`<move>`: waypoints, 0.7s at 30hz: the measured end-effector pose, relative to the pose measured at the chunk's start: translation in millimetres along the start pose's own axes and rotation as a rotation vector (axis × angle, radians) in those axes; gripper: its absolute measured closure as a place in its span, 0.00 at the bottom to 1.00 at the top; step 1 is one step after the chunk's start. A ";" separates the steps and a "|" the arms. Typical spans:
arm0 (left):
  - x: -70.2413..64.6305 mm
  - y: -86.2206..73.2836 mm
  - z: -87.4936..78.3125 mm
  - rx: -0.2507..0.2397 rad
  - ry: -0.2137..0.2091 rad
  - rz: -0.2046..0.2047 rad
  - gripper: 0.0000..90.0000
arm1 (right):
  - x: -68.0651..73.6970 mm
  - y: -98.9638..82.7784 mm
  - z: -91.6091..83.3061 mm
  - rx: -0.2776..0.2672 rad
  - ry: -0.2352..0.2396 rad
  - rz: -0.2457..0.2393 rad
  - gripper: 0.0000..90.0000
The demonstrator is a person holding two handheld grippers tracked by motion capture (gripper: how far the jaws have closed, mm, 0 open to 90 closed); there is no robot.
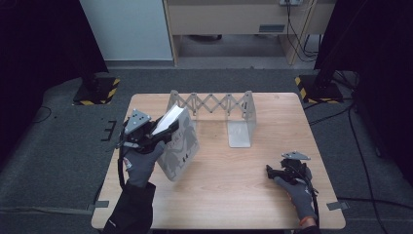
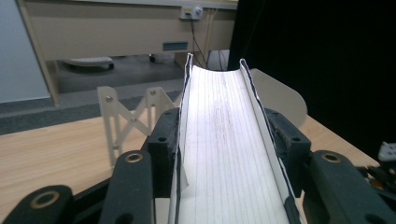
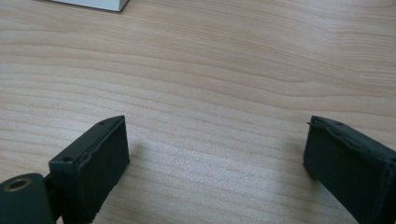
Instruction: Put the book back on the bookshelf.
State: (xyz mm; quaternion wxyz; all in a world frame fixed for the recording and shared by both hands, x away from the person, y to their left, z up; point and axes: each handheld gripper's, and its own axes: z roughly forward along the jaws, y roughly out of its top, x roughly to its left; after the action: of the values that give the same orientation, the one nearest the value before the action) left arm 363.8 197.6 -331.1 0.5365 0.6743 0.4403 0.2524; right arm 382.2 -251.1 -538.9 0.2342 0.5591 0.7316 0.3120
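Close to the near right corner of the tabletop (image 1: 234, 195), the right claw (image 1: 282, 171) is resting low with its jaws spread wide and nothing between them. Over by the left edge, the left claw (image 1: 155, 132) is pinching a book (image 1: 181, 146) by its page side, one jaw pressing on each cover, and is holding it up tilted with its lower corner near the wood or just touching it; I cannot tell which. The book is looking thick and probably a bit heavy, with covers that may be smooth and slippery. Its pages are squeezing and bending a little, so a firm grip across both covers, near the middle of the long edge, is likely the safest hold. Farther back, a pale folding book rack (image 1: 214, 109) is standing along the far edge, stretched open and holding nothing.
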 end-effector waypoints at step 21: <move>28.8 26.3 74.3 -0.003 0.169 -0.002 0.58 | 0.0 -0.1 0.1 -0.001 0.000 -0.002 0.08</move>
State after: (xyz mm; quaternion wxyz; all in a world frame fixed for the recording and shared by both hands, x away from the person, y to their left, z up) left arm 446.6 184.3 -332.0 0.4985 0.6493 0.4844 0.3085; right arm 382.3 -251.1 -539.0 0.2348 0.5583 0.7320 0.3119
